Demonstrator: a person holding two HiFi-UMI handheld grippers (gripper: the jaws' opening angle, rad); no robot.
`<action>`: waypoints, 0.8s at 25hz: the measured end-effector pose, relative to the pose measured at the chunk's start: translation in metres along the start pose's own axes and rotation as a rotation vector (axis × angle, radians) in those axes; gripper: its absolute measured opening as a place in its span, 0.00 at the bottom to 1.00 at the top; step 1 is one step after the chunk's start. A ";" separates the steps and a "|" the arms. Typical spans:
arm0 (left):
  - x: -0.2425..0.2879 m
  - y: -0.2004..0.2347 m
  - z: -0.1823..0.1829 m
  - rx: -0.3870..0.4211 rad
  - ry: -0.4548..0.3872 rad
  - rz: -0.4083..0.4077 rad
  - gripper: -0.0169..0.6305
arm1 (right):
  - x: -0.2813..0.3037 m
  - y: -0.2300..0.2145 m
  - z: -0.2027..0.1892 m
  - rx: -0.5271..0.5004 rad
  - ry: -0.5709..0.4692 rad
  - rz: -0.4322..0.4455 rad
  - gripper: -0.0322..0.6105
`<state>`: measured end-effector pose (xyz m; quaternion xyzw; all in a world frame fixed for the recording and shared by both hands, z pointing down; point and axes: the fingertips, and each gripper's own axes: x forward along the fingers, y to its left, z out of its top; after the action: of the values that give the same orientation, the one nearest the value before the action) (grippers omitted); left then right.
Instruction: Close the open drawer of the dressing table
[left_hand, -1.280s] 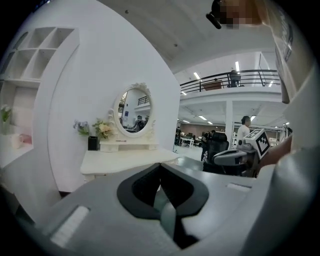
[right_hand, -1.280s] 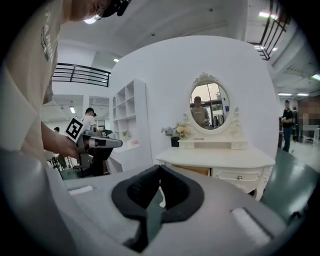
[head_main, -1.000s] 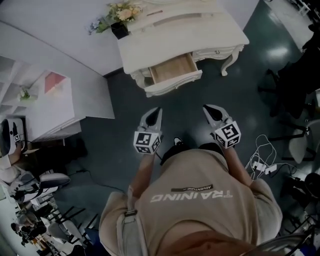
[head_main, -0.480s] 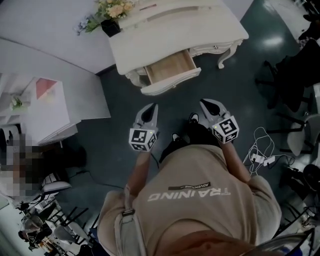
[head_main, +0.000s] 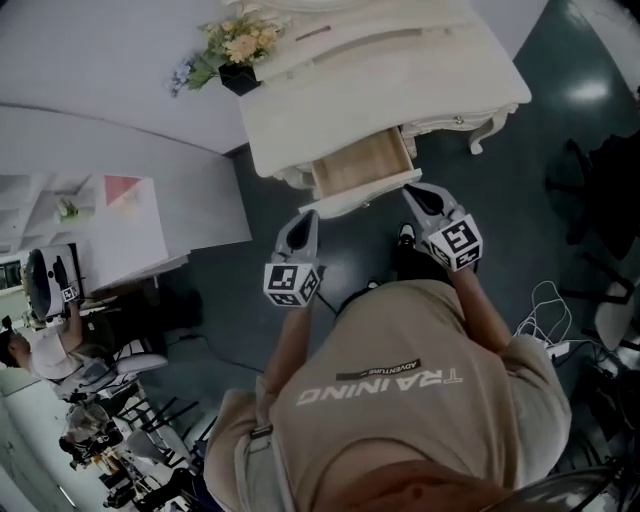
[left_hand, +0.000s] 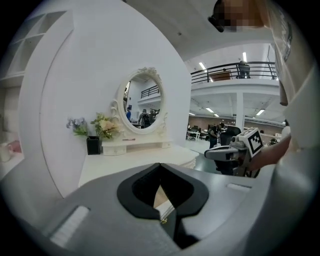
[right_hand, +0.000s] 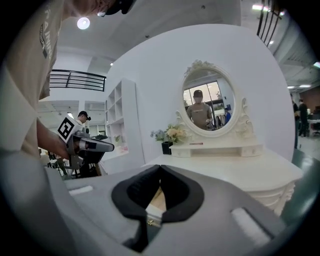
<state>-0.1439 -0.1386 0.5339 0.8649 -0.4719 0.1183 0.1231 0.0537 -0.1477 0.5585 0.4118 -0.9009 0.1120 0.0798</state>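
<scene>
Big work hall w/ a fake bedroom corner: balcony rail (left_hand: 235, 70), strip lights (left_hand: 202, 65), office chairs (head_main: 112, 362) & ppl (left_hand: 215, 131) past white walls (head_main: 120, 120).

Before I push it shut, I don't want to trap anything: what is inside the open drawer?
The drawer shows only a bare wooden bottom in its open part. Its back lies under the tabletop and cannot be seen.

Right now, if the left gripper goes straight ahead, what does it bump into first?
Probably the front of the open drawer. The left gripper points at its left end, and the drawer shows just beyond the closed jaws. How near it is is hard to tell.
</scene>
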 end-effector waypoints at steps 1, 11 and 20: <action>0.009 0.002 0.007 -0.006 -0.006 0.017 0.04 | 0.007 -0.009 0.002 0.002 0.000 0.017 0.06; 0.078 0.014 0.018 -0.073 0.040 0.129 0.04 | 0.063 -0.075 -0.005 -0.010 0.041 0.160 0.06; 0.099 0.033 -0.012 -0.088 0.122 0.152 0.04 | 0.090 -0.083 -0.011 0.012 0.054 0.203 0.06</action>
<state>-0.1213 -0.2298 0.5802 0.8117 -0.5325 0.1586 0.1802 0.0589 -0.2630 0.6014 0.3158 -0.9347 0.1357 0.0900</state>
